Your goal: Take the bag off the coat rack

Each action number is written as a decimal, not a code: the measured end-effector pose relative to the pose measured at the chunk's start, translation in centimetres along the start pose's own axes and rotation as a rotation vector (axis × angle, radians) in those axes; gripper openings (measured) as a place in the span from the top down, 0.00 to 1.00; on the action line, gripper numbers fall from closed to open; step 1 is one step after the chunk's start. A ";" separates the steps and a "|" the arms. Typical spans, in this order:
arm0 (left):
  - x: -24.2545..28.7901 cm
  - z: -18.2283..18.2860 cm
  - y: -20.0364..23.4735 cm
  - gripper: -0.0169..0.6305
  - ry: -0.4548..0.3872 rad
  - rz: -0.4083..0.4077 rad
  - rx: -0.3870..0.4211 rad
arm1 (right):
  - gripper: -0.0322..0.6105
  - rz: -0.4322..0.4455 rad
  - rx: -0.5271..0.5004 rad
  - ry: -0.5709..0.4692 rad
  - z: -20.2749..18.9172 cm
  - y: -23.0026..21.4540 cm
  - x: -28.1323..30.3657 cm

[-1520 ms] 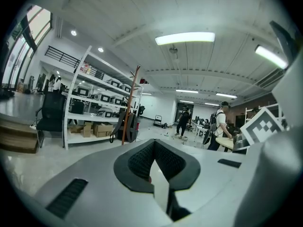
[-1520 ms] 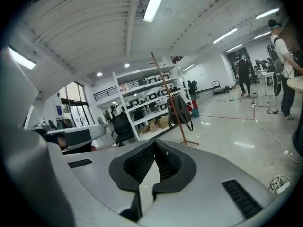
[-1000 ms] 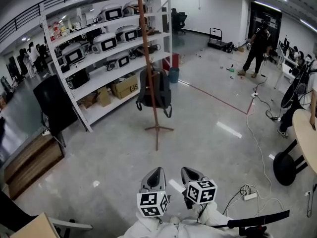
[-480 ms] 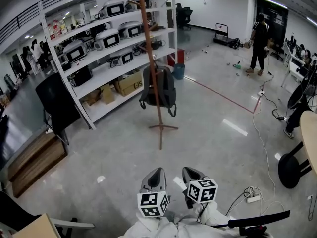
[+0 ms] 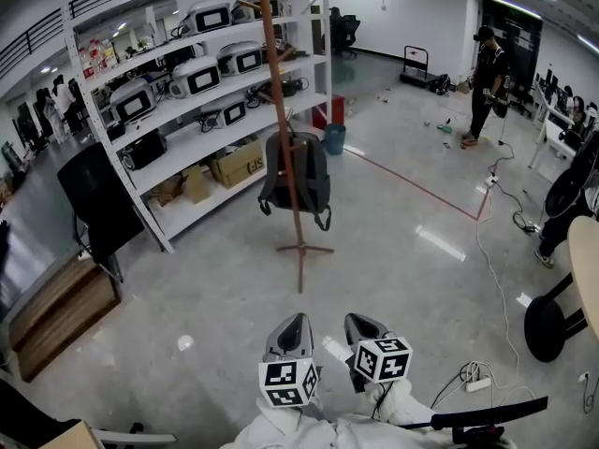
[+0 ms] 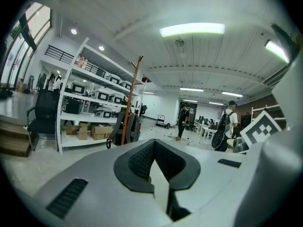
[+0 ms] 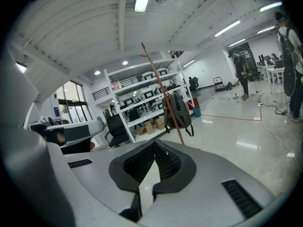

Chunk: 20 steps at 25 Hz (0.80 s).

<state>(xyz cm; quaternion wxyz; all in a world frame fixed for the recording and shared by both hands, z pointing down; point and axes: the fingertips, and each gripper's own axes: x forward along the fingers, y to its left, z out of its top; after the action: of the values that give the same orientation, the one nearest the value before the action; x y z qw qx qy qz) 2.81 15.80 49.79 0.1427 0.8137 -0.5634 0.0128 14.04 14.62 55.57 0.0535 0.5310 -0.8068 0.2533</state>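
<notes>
Head view: left tongs (image 5: 296,321), right tongs (image 5: 357,320) closed, empty; bag (image 5: 310,170) on coat rack (image 5: 273,73) beyond

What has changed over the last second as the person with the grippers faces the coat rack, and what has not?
The head view has drawn slightly nearer: coat rack and bag look a little larger. The bystander in black has shifted stance. Nothing was gripped or released. Unchanged: the bag hangs on the rack; left gripper and right gripper stay shut, empty, side by side.

Coat rack (image 5: 276,82) top beyond upper edge
</notes>
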 end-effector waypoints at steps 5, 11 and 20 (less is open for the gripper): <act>2.5 0.9 1.4 0.97 0.006 -0.008 0.001 | 0.93 0.000 0.006 0.003 1.3 -0.2 2.6; 5.1 2.7 3.6 0.97 -0.006 -0.010 0.014 | 0.93 -0.007 0.008 -0.005 3.2 -0.3 5.8; 8.9 4.0 7.8 0.97 -0.002 -0.007 0.000 | 0.93 -0.013 0.005 0.000 5.1 0.1 11.2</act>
<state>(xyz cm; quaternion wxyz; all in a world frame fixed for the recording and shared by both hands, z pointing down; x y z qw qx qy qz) -1.67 4.15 49.32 0.1418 0.8156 -0.5608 0.0114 10.10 2.99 55.04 0.0539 0.5363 -0.8027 0.2552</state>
